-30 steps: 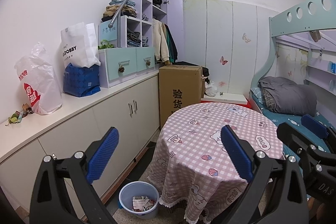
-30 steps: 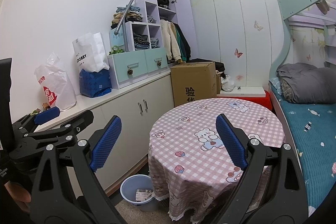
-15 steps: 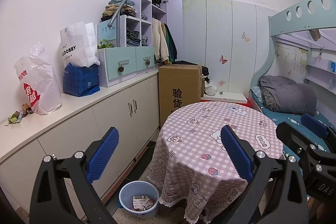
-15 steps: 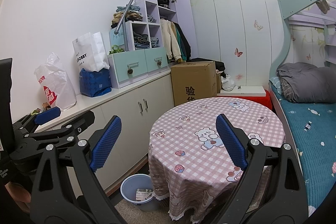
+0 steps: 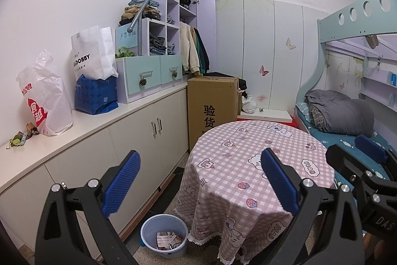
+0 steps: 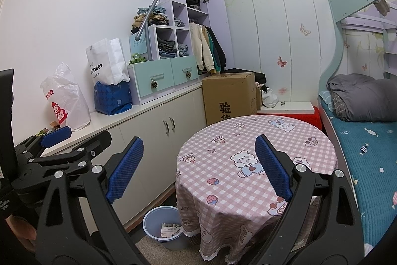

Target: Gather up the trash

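the round table [image 5: 260, 153] in its pink checked cloth stands beside the white cabinet counter [image 5: 104, 123]. both the left gripper [image 5: 198, 180] and right gripper [image 6: 198, 165] hang released, holding nothing. below, the blue trash bin [image 5: 164, 235] holds paper scraps [image 5: 168, 239].

Both cameras look forward along their own fingers from above table height, facing the far wardrobe wall. The left view sits nearer the counter [image 5: 104, 121], with the table [image 5: 248, 140] at 5 o'clock and the bin [image 5: 148, 230] at 6. The right view stands a little further right, the table [image 6: 310, 140] nearly centred, the bed [image 6: 372, 153] at 3 o'clock. Each sees the other: the right gripper [image 5: 357, 160] at 4 o'clock, the left gripper [image 6: 77, 138] at 8. Both share the counter, box [image 5: 211, 96], table, bin and bed.
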The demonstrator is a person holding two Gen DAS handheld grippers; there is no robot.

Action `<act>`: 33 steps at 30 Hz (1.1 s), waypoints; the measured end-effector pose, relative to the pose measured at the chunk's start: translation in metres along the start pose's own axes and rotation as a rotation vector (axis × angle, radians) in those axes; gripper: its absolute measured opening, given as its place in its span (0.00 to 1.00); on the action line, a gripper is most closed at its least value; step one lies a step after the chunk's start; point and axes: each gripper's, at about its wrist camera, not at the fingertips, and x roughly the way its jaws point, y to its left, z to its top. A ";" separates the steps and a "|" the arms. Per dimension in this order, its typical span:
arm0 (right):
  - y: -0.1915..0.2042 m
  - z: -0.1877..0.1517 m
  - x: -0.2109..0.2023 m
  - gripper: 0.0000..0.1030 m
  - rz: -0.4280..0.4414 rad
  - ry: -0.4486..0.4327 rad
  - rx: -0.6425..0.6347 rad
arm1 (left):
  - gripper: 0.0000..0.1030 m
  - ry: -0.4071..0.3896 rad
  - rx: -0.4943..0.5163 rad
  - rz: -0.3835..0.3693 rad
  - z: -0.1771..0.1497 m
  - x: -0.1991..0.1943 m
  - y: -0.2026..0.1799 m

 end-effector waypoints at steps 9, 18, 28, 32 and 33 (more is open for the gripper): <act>0.001 -0.001 0.000 0.87 -0.001 0.000 0.001 | 0.93 0.000 0.001 0.000 0.001 0.000 0.001; 0.002 -0.001 0.000 0.87 -0.001 0.000 0.001 | 0.93 0.000 0.001 0.000 0.000 0.000 0.000; 0.002 -0.001 0.001 0.87 -0.003 0.000 0.003 | 0.93 0.002 0.002 0.000 0.000 0.000 0.000; 0.002 -0.001 0.001 0.87 -0.002 -0.001 0.002 | 0.93 0.002 0.002 0.000 0.000 0.000 0.001; 0.002 -0.001 0.001 0.87 -0.001 0.000 0.002 | 0.93 0.003 0.001 -0.001 0.000 0.000 0.001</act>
